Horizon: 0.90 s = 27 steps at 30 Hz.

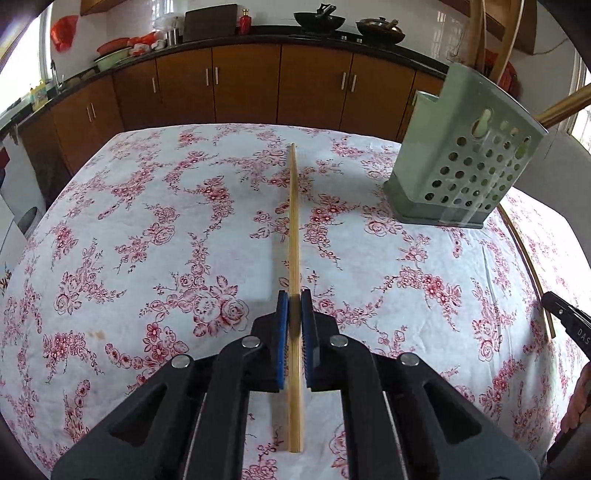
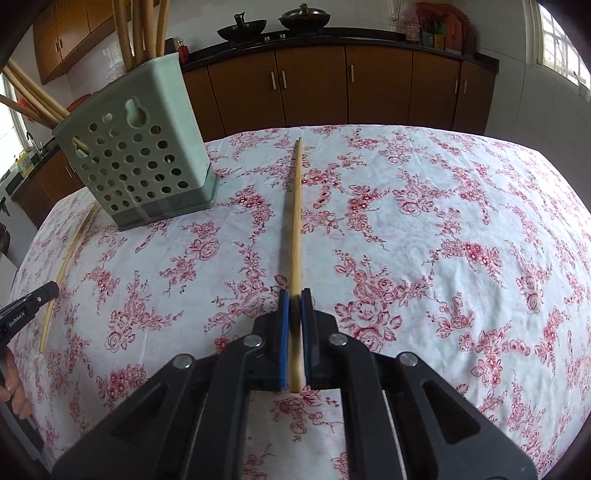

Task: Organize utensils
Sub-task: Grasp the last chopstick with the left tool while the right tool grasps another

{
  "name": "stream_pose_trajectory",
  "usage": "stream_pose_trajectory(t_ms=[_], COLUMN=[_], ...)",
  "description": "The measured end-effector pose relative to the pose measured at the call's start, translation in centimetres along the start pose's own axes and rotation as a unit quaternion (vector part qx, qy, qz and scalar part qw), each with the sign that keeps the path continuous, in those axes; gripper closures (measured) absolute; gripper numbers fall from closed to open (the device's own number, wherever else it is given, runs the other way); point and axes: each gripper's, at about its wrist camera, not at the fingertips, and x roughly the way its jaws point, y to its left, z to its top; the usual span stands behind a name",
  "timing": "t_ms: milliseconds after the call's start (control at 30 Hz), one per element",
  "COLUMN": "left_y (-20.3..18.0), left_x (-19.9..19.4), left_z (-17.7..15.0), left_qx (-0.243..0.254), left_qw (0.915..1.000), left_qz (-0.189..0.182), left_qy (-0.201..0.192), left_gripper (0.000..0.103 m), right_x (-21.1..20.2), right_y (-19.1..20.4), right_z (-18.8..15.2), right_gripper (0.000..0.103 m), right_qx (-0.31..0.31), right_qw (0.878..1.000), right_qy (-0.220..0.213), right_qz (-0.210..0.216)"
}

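In the left wrist view my left gripper (image 1: 294,294) is shut on a bamboo chopstick (image 1: 294,221), which runs straight ahead between the blue pads, low over the floral tablecloth. In the right wrist view my right gripper (image 2: 295,293) is shut on a second chopstick (image 2: 295,214) that points away the same way. A pale green perforated utensil holder (image 1: 465,162) stands upright ahead and to the right of the left gripper. The holder (image 2: 136,147) is ahead and left of the right gripper, with several chopsticks (image 2: 33,99) in it. Each view catches the other gripper at its edge: the right one (image 1: 546,297) and the left one (image 2: 53,288).
The table's cloth (image 1: 147,221) is white with red flowers and drops off at the far edge. Brown kitchen cabinets (image 1: 243,88) and a dark counter with woks (image 2: 243,29) stand behind. A hand (image 2: 14,384) shows at the left edge of the right wrist view.
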Motion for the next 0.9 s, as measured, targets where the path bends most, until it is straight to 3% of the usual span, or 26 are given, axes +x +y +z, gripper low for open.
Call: stream_pose_trajectory(t_ms=[900], left_y=[0.13], left_x=[0.04], left_z=[-0.14], left_qx=[-0.006], left_qw=[0.9999], left_qz=[-0.009], left_qy=[-0.005], left_gripper=[0.094], right_x=[0.32], right_y=[-0.31], right_z=[-0.18], right_gripper=[0.095], right_qx=[-0.008], right_qw=[1.0], right_qy=[0.0], right_qz=[-0.011])
